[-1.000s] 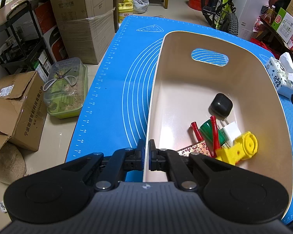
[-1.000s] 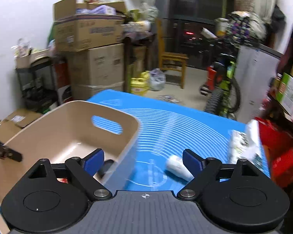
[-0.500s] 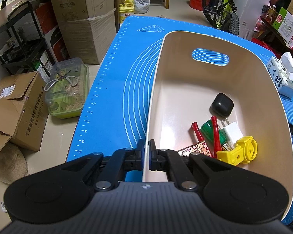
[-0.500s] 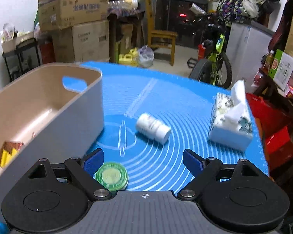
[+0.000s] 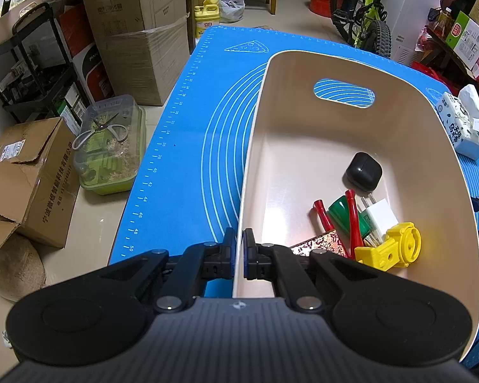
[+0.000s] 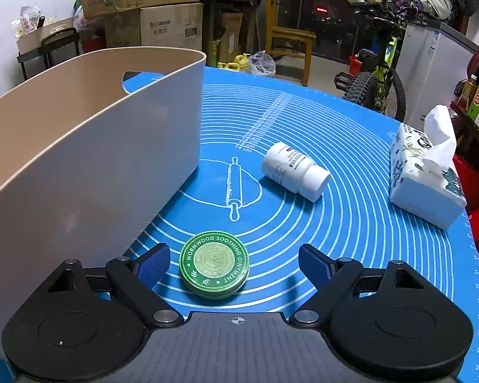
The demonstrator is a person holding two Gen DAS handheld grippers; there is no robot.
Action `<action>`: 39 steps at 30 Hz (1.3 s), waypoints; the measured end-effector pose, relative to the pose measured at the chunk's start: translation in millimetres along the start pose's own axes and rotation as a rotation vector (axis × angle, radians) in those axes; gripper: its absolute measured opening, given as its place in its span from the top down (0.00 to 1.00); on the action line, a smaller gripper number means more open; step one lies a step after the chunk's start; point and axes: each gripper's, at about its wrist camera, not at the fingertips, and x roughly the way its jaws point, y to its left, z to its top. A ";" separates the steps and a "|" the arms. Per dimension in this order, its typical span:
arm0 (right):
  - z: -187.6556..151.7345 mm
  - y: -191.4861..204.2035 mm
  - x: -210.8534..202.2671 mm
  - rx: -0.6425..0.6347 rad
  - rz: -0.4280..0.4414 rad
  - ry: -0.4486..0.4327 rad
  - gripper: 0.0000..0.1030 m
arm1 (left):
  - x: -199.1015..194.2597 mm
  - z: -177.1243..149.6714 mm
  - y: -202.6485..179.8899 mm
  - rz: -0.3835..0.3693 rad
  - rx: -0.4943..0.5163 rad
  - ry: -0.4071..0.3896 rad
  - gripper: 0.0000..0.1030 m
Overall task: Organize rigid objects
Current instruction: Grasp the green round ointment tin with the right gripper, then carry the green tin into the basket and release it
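Bin (image 5: 306, 146): you see smooth beige plastic, a soft sheen on its floor.
Mat (image 6: 351, 223): matt blue, rubbery-looking, printed with white lines.
Ointment tin (image 6: 214, 268): glossy green lid; its make looks like metal to you.
Bottle (image 6: 295, 171): smooth white plastic, paper label.
Tissue pack (image 6: 424, 172): shiny printed wrap, soft paper sticking out.
Right gripper (image 6: 234, 266): matt black plastic, your pads (image 6: 153, 266) a rough blue.

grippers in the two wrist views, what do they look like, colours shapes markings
Both look alike. The left gripper and the right gripper each have a grey ribbed body with a small crosshair mark, two round black lobes, black linkage arms with silver rivets, and fingers faced with blue pads. No cables or sleeves show.
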 end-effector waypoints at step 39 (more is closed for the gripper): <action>72.4 32.6 -85.6 0.067 -0.054 -0.306 0.47 | 0.6 -0.8 -0.5 -0.004 -0.005 0.001 0.94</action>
